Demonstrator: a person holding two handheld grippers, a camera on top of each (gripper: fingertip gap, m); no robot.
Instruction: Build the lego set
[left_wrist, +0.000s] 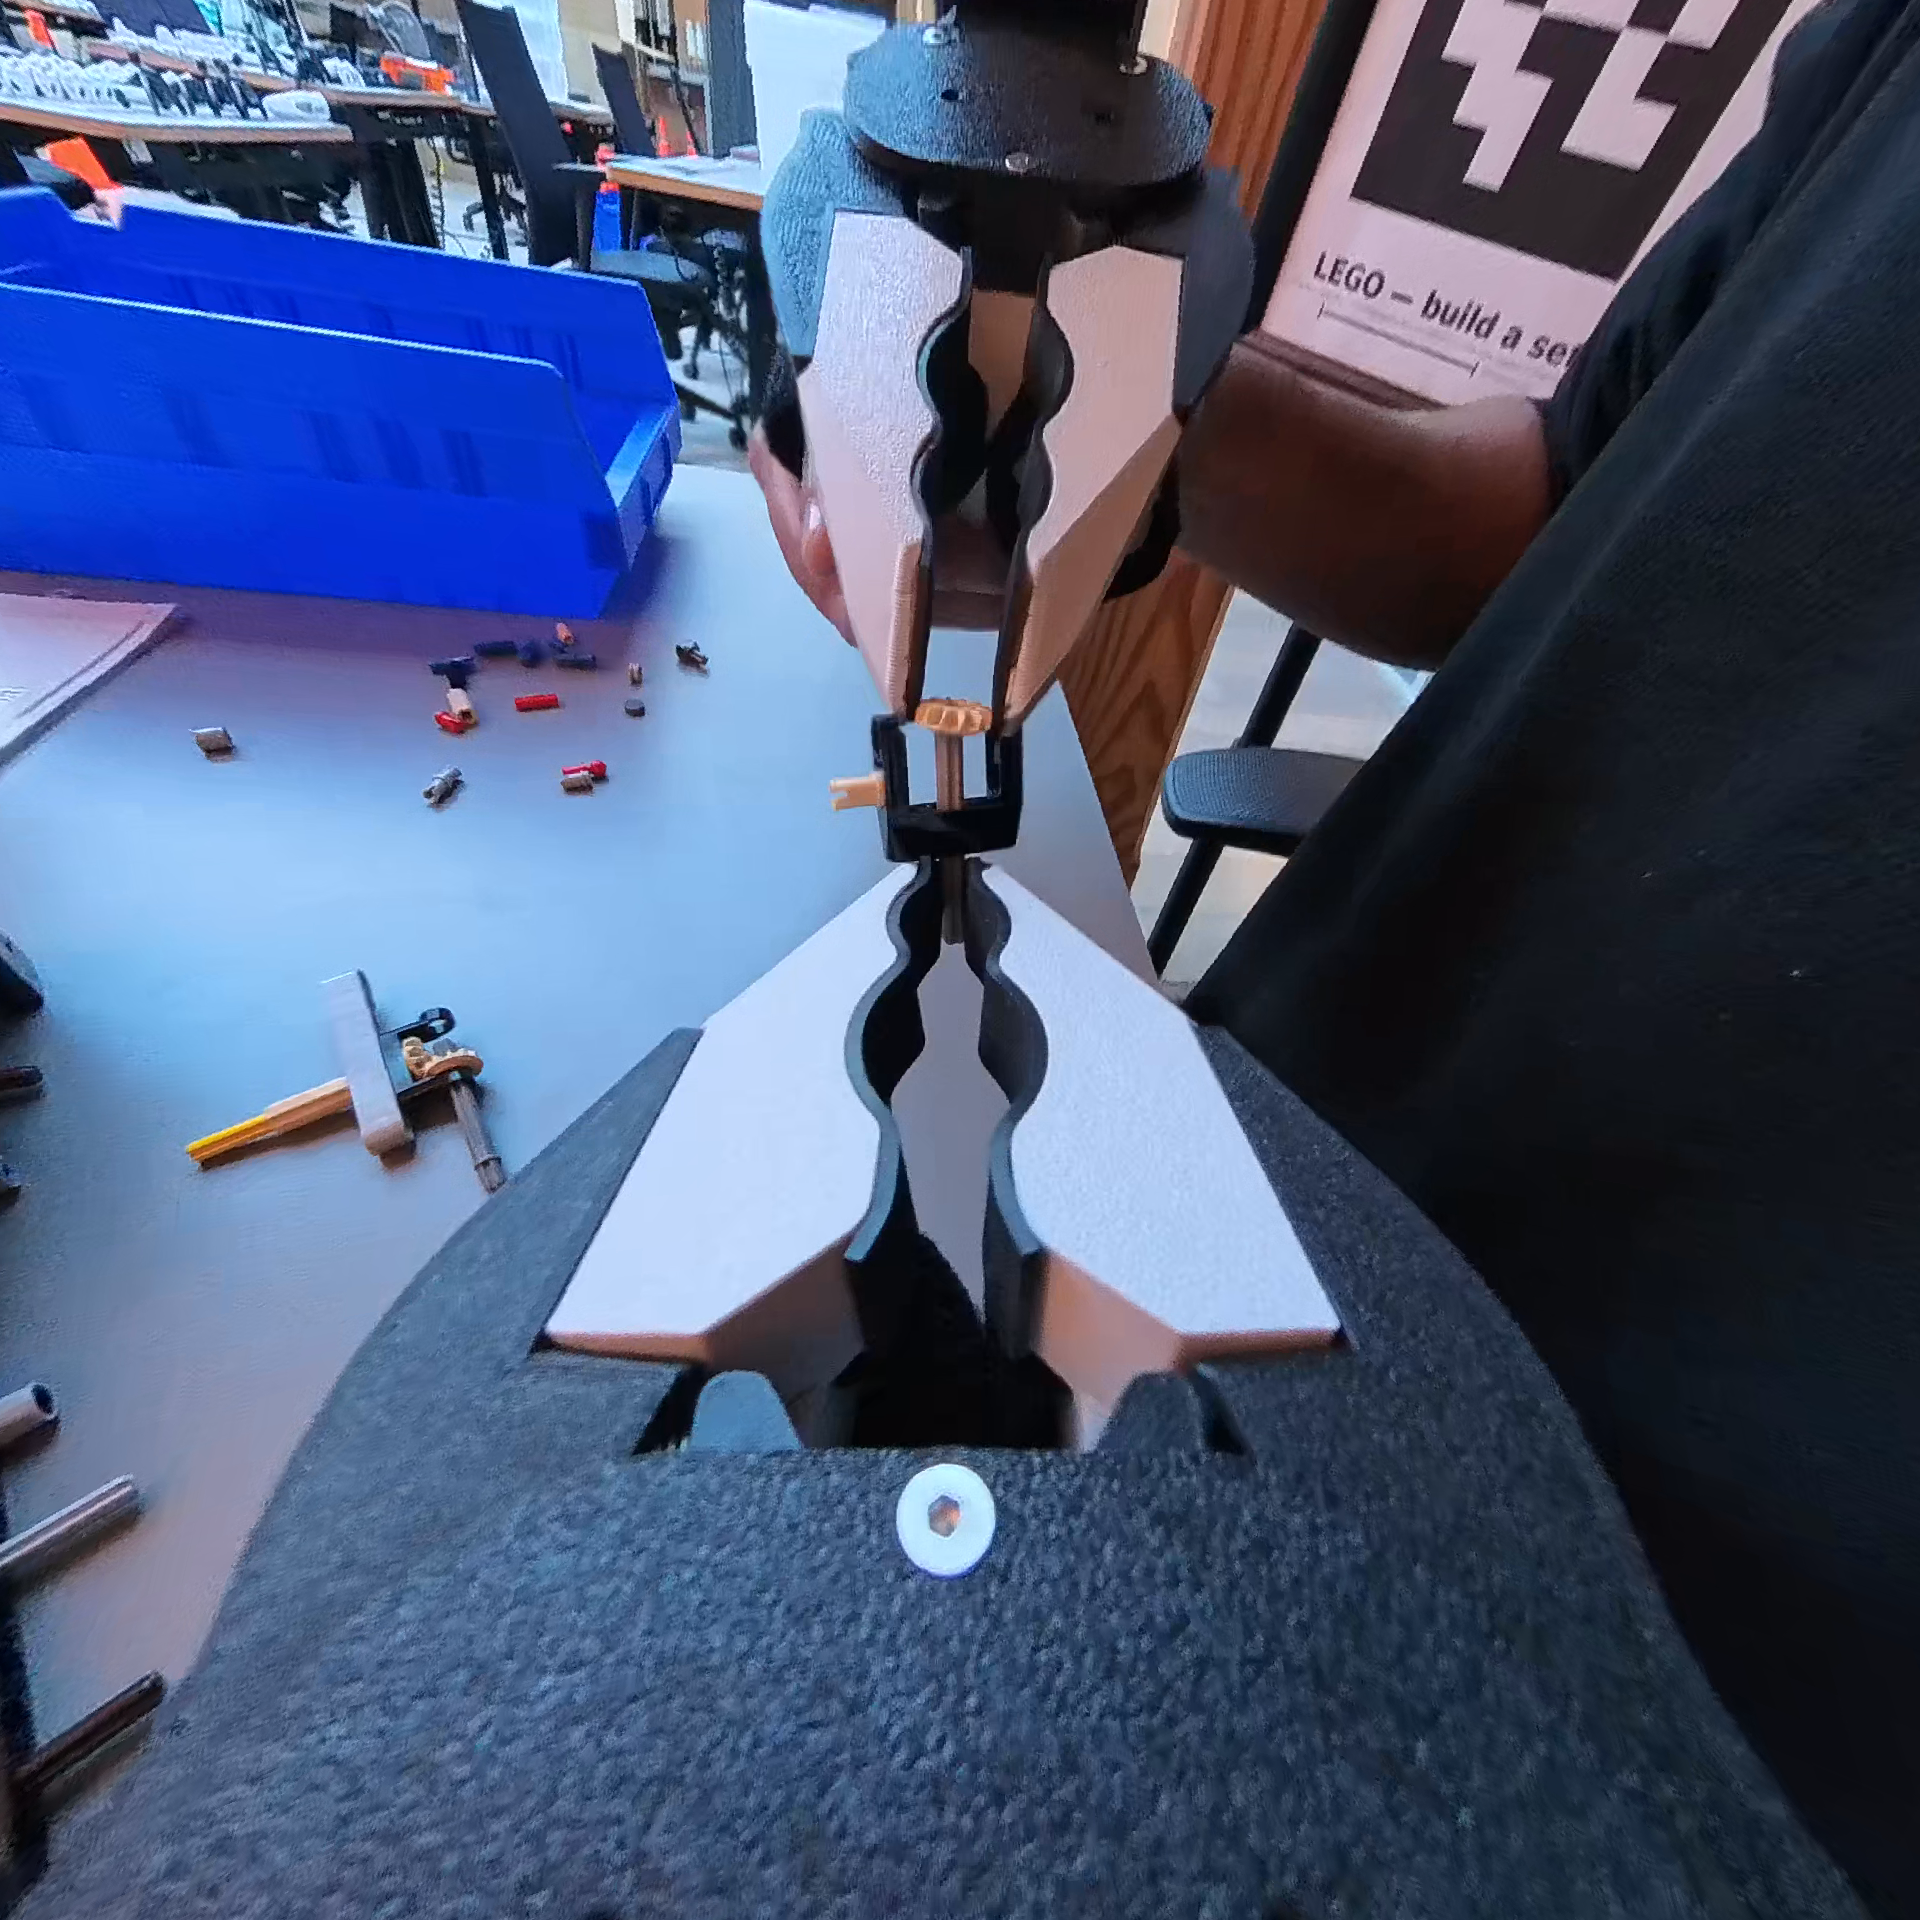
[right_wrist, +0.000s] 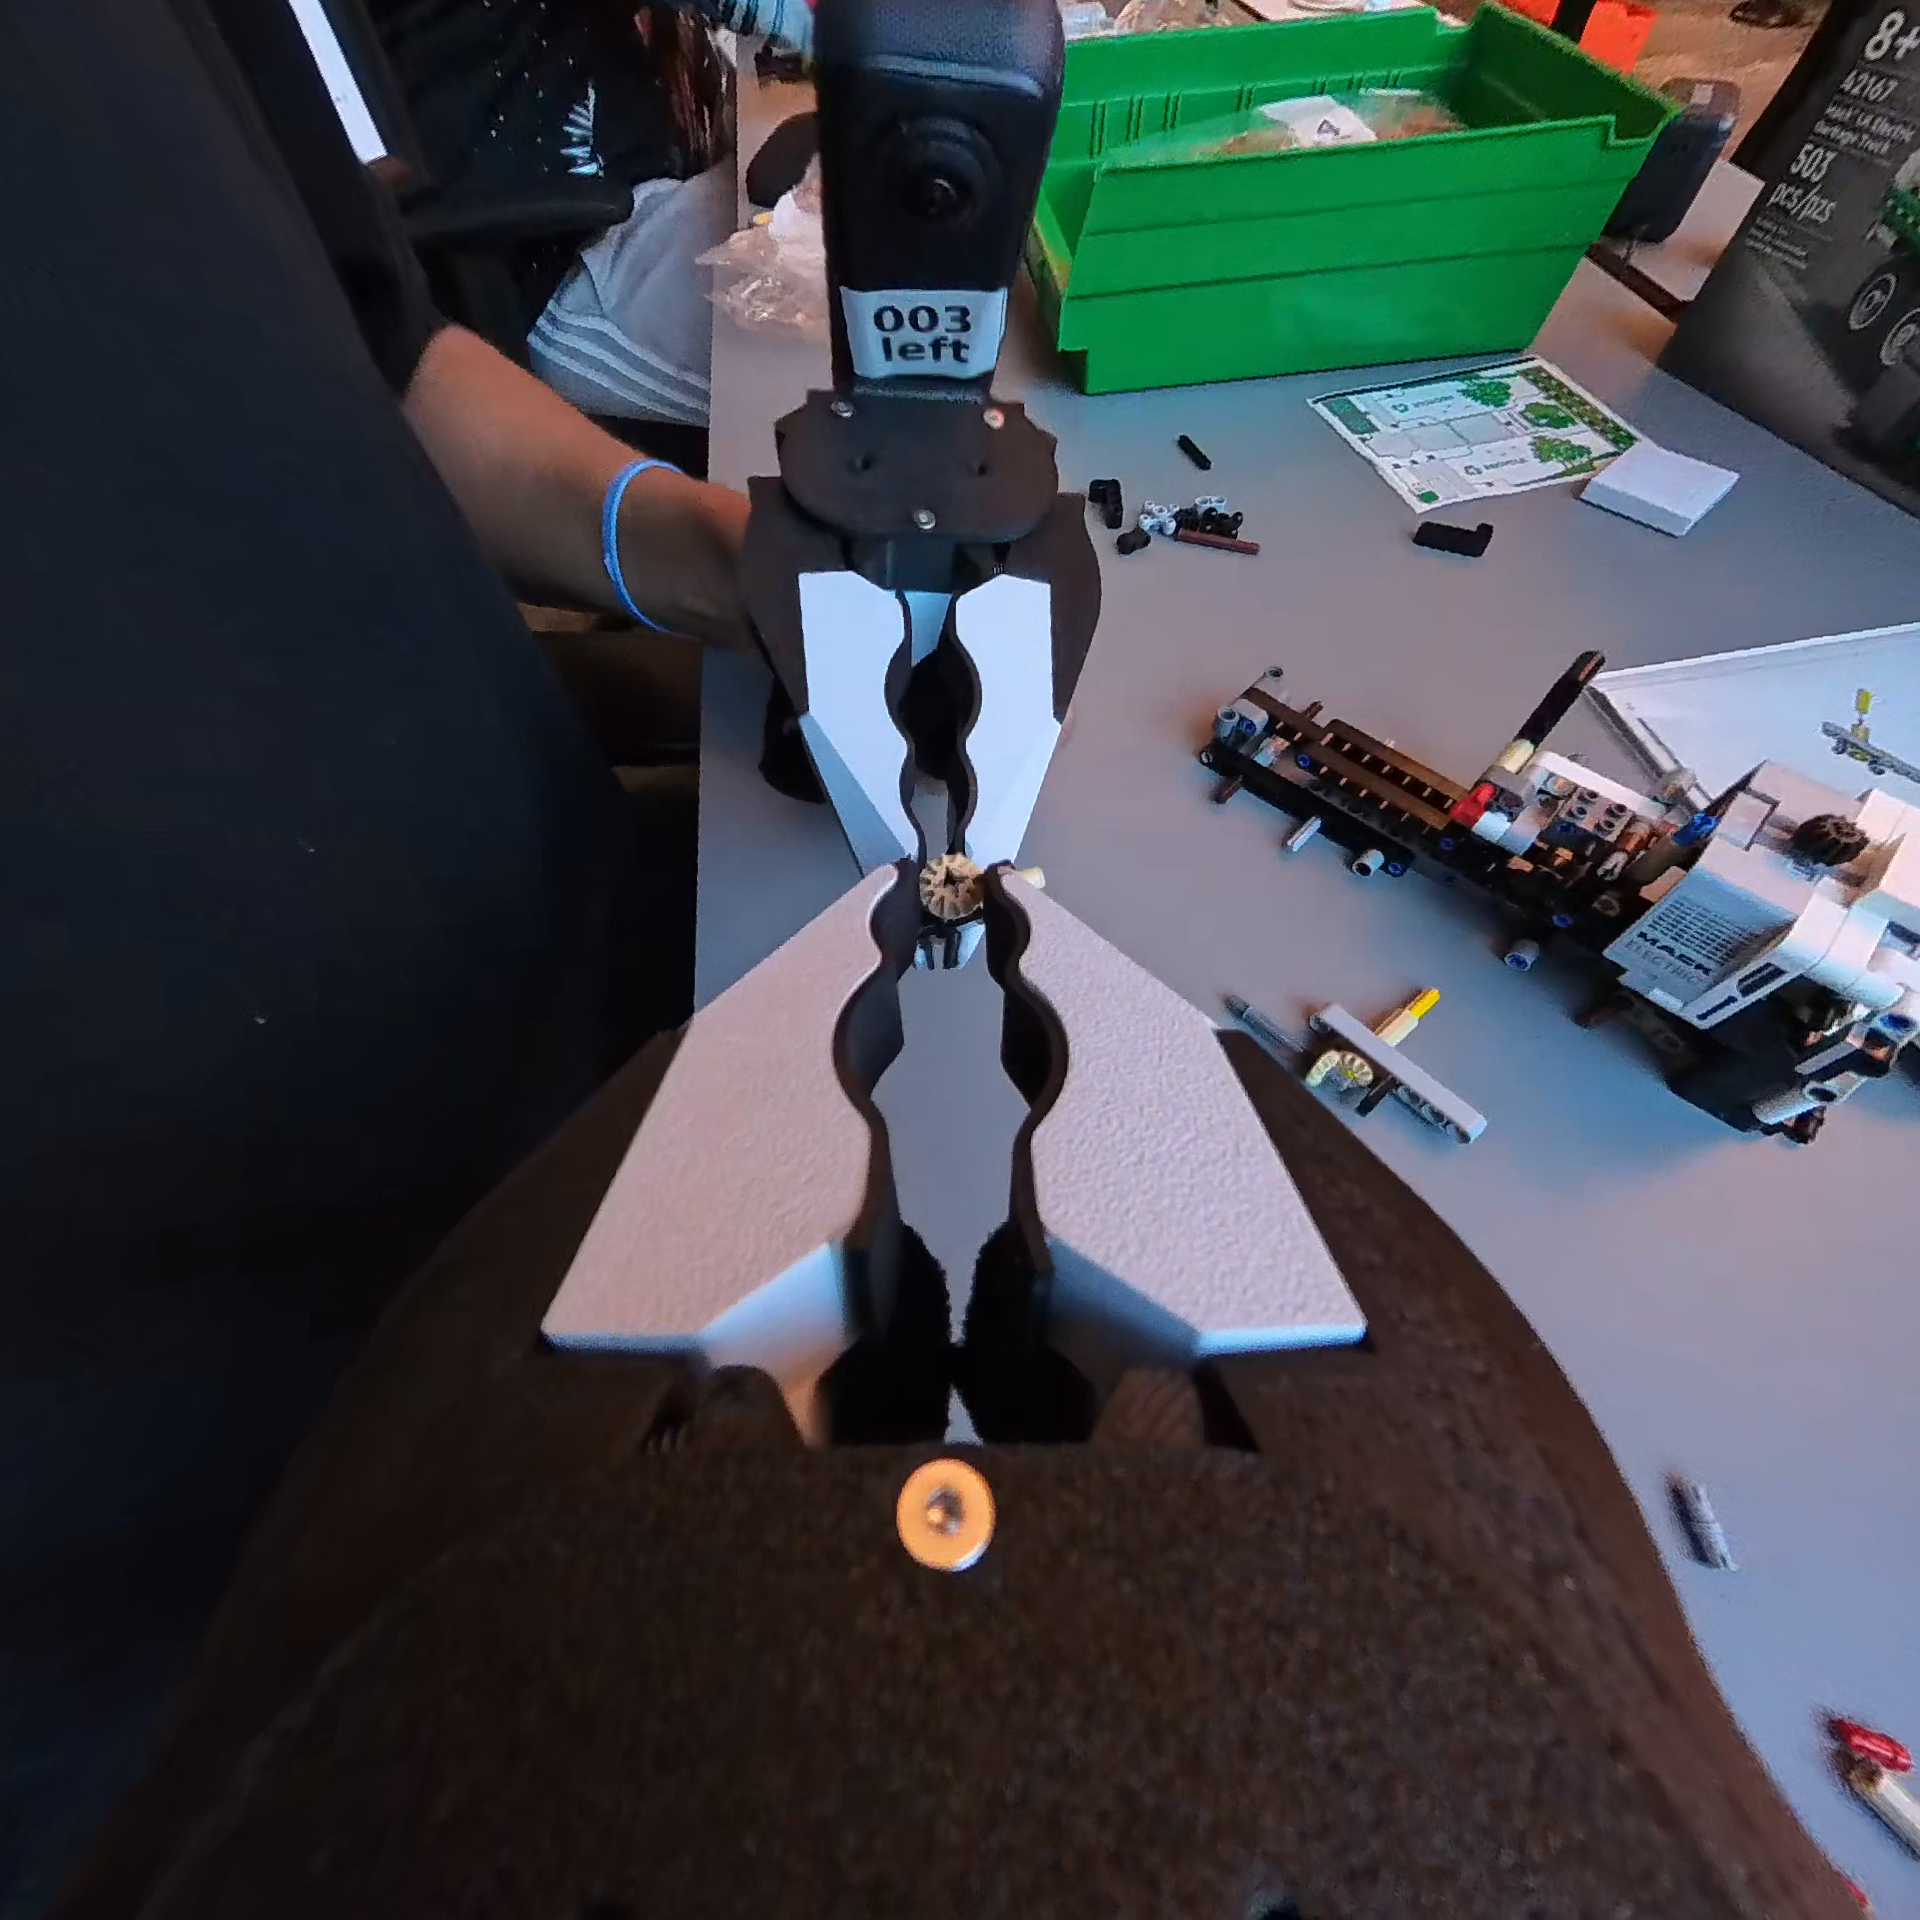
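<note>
A small lego assembly hangs in the air between my two grippers, above the grey table (left_wrist: 260, 904). It is a black U-shaped frame (left_wrist: 948, 821) with a tan gear (left_wrist: 943, 717) on a tan axle inside it and a tan pin (left_wrist: 854, 795) sticking out to the left. My left gripper (left_wrist: 949, 883) is shut on a dark axle (left_wrist: 951, 914) below the frame. My right gripper (left_wrist: 956, 715) comes from above and is shut on the frame's two arms. In the right wrist view my right gripper (right_wrist: 948, 883) closes around the gear (right_wrist: 948, 881), tip to tip with the left gripper (right_wrist: 943, 847).
A blue bin (left_wrist: 312, 416) stands at the back left, with loose small parts (left_wrist: 520, 696) before it. A grey-beam sub-assembly (left_wrist: 364, 1081) lies on the table. A part-built truck (right_wrist: 1662, 883), a green bin (right_wrist: 1299, 208), a sticker sheet (right_wrist: 1475, 426) and the set box (right_wrist: 1839, 260) stand opposite. A person's torso is close. Both grippers' tips are close together, under 4 cm apart.
</note>
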